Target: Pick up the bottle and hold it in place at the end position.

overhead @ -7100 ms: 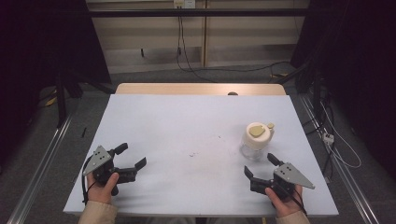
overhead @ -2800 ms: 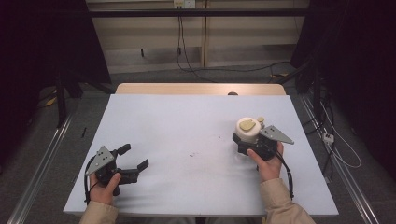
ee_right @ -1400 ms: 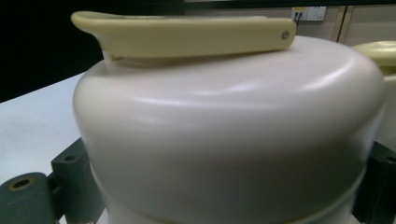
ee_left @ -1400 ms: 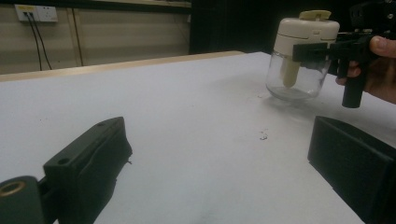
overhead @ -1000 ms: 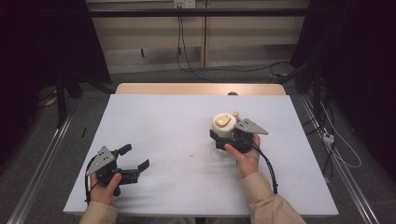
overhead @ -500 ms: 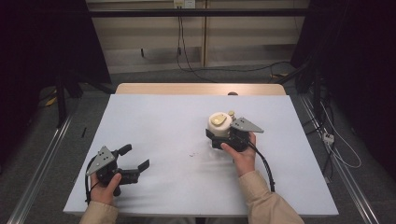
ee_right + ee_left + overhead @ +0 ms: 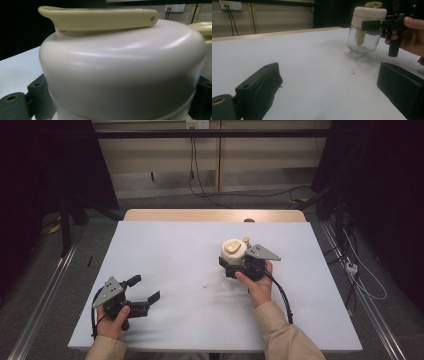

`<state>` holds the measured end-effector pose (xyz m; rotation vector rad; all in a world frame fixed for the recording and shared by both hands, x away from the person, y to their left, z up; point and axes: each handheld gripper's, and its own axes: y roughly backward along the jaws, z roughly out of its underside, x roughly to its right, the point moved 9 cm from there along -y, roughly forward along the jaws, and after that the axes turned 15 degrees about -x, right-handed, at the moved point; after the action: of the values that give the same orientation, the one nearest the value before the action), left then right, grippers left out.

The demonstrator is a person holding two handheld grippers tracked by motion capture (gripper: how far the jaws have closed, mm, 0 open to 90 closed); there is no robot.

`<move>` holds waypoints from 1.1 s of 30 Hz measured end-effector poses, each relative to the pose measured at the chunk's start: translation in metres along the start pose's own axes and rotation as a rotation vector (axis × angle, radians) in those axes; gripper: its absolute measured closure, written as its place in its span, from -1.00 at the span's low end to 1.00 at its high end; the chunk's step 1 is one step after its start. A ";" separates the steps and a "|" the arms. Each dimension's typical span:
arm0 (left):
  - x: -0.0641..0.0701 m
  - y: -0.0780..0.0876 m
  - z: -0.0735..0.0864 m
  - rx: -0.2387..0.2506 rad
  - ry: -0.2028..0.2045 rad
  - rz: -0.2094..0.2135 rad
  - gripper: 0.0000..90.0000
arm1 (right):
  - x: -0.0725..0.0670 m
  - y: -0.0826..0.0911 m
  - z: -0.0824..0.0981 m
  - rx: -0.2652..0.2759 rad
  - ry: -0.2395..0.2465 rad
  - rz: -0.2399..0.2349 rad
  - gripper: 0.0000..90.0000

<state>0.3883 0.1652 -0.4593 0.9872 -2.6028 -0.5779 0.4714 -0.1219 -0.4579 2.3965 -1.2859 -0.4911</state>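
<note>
A jar [image 7: 233, 251] with a cream lid, a pale yellow lever on top and a clear glass body sits right of the table's centre. My right gripper [image 7: 231, 265] is shut on it just below the lid, held from the near side. In the left gripper view the jar [image 7: 367, 27] hangs close over the table with its shadow under it; I cannot tell if it touches. In the right gripper view the lid [image 7: 125, 67] sits between the black fingers [image 7: 37, 95]. My left gripper [image 7: 145, 288] rests open at the front left, with bare table between its jaws [image 7: 329, 92].
The white table [image 7: 175, 245] has a wooden strip along its far edge [image 7: 215, 215], where a small dark object [image 7: 248, 220] lies. A few dark specks [image 7: 205, 285] mark the table's middle. Cables trail across the floor behind and to the right.
My right gripper went from the front right to the jar, closed on it and carried it left toward the centre. The left gripper has stayed in place.
</note>
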 end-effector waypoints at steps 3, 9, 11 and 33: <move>0.000 0.000 0.000 0.001 0.001 0.000 -0.90 | -0.002 -0.001 -0.002 0.000 0.008 0.000 -0.85; 0.000 0.000 0.000 -0.001 0.004 0.001 -0.90 | -0.006 -0.005 -0.004 0.000 0.016 -0.010 -0.85; 0.000 0.000 0.000 0.000 0.002 -0.002 -0.90 | -0.007 -0.006 -0.005 0.002 0.010 -0.019 -0.85; 0.000 0.000 0.001 -0.003 0.003 -0.004 -0.90 | -0.012 -0.020 -0.012 -0.003 0.035 -0.017 -0.85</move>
<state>0.3880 0.1649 -0.4602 0.9917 -2.5970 -0.5805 0.4850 -0.0994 -0.4551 2.4048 -1.2509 -0.4538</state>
